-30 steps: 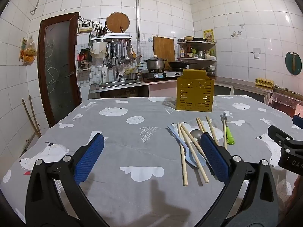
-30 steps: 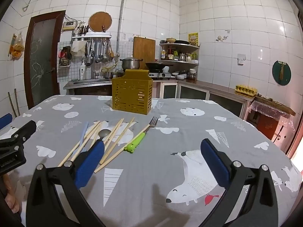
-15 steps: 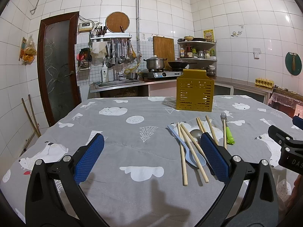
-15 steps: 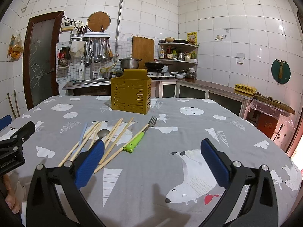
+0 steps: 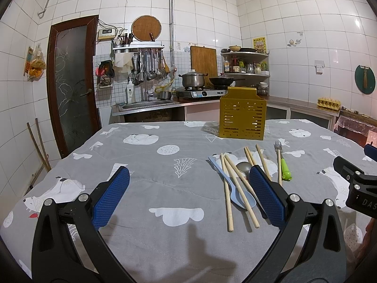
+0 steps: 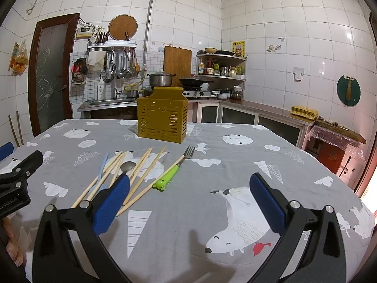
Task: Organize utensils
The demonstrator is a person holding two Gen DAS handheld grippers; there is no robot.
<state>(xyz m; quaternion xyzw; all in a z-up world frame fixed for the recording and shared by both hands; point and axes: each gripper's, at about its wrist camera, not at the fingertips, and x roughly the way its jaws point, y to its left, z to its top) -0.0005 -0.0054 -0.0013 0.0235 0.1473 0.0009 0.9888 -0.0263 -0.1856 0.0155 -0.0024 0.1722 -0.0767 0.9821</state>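
A mustard slotted utensil holder [image 5: 242, 114] [image 6: 162, 120] stands upright at the far side of the table. In front of it lie several wooden chopsticks [image 5: 228, 193] [image 6: 141, 165], a light blue spoon [image 5: 233, 188] [image 6: 101, 172], a metal spoon [image 5: 244, 167] [image 6: 128, 165] and a fork with a green handle [image 5: 280, 162] [image 6: 174, 168]. My left gripper [image 5: 188, 193] hovers open just left of the pile, nothing between its blue pads. My right gripper [image 6: 188, 198] hangs open to the right of the pile, empty too.
The table wears a grey cloth with bears and clouds [image 5: 165, 172] [image 6: 235, 165]. A kitchen counter with a sink [image 5: 146, 105], a pot [image 5: 193, 80] and a stove stands behind. A dark door [image 5: 70, 82] is at the left. An egg tray [image 6: 304, 112] sits on the right counter.
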